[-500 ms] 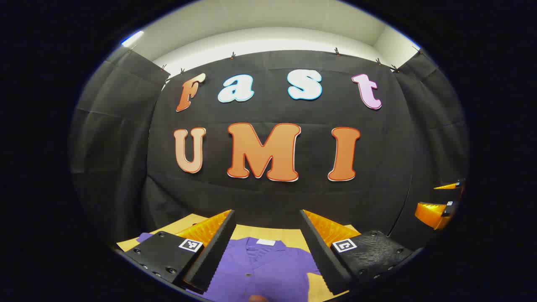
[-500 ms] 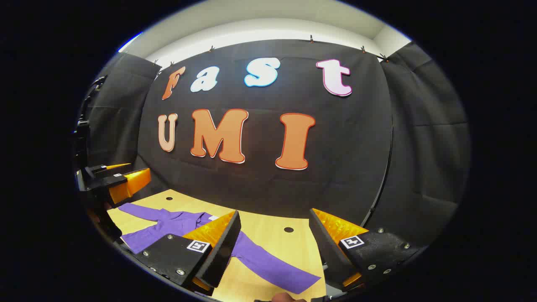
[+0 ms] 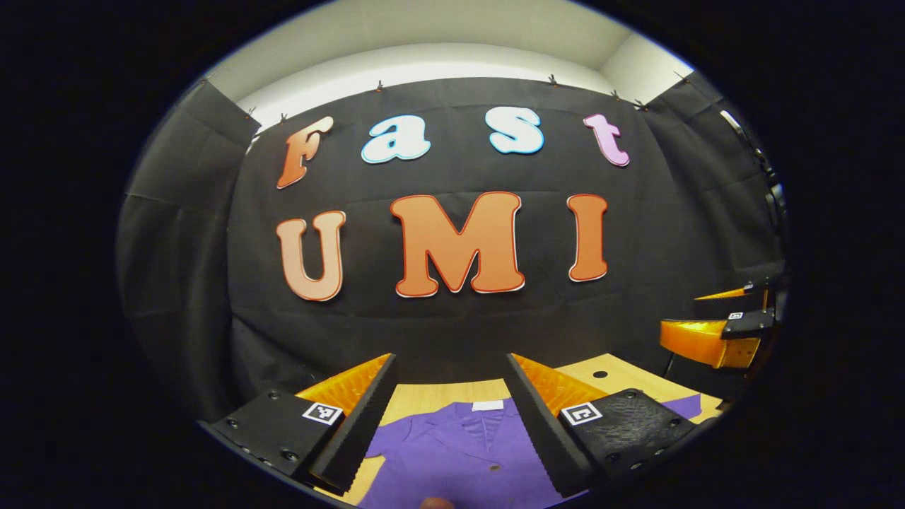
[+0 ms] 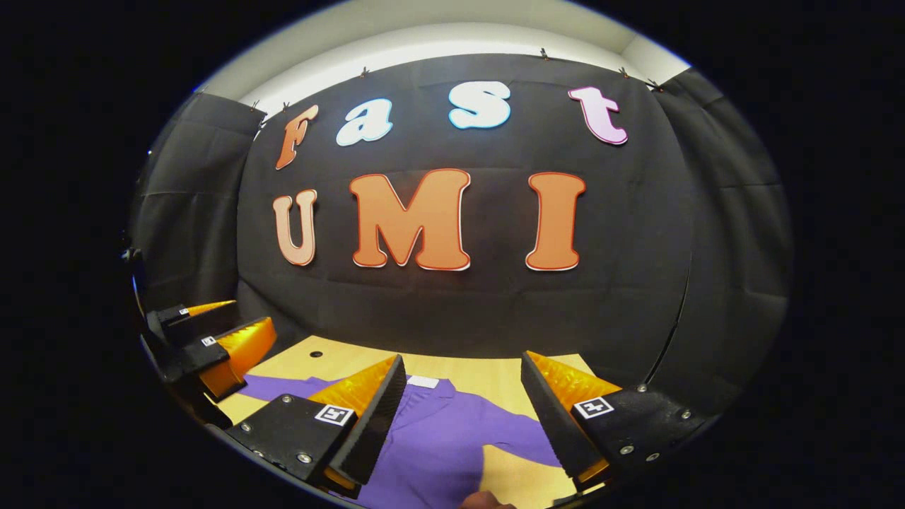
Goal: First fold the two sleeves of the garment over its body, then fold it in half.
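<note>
Booth wall: black cloth, clipped along its top edge, creased, hanging behind the table.

Table: pale wood, smooth, with a small round hole near the back edge.

Garment: purple woven cloth, lying flat on the table, collar toward the wall with a white label at the neck and a button on the front placket. In the right gripper view one sleeve lies spread out to the side, not folded over the body.

Left gripper: jaws wide, above the collar, holding nothing. Ridged wedge-shaped fingers.

Right gripper: jaws wide, above the garment, empty. It also appears at the right edge of the left gripper view, off the table.
</note>
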### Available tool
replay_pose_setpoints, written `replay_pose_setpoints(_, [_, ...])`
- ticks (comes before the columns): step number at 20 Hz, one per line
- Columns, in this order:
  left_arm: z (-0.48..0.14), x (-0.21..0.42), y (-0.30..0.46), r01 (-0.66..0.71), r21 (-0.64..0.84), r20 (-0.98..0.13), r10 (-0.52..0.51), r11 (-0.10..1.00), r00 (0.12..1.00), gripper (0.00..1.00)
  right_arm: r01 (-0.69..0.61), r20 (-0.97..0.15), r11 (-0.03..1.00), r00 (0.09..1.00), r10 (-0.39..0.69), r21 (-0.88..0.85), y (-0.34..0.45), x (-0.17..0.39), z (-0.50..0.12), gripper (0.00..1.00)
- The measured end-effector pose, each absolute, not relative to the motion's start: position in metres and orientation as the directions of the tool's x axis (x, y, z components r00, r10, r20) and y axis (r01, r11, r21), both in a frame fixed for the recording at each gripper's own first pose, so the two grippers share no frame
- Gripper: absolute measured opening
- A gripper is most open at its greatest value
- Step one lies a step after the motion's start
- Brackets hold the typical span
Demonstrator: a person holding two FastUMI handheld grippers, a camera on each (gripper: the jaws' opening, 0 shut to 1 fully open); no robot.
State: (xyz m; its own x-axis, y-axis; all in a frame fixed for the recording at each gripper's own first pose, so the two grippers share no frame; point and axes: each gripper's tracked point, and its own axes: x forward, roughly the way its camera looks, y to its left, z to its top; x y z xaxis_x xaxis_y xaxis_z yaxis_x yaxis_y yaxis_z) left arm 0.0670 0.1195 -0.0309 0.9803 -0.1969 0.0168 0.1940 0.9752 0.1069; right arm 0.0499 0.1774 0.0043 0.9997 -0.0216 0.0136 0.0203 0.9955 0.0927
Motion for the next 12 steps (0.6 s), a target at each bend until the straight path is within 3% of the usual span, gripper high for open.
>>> replay_pose_setpoints(6, [-0.039, 0.097, 0.144, 0.313, 0.111, -0.006, -0.314, 0.943, 0.949, 0.96, 0.157, -0.002, 0.987, 0.988, -0.157, 0.031, 0.204, 0.061, 0.009, 0.97])
replay_pose_setpoints(12, [-0.044, 0.107, 0.162, 0.261, 0.135, 0.031, -0.267, 0.956, 0.963, 0.96, 0.179, -0.068, 0.983, 0.982, -0.176, 0.042, 0.187, 0.071, -0.02, 0.97])
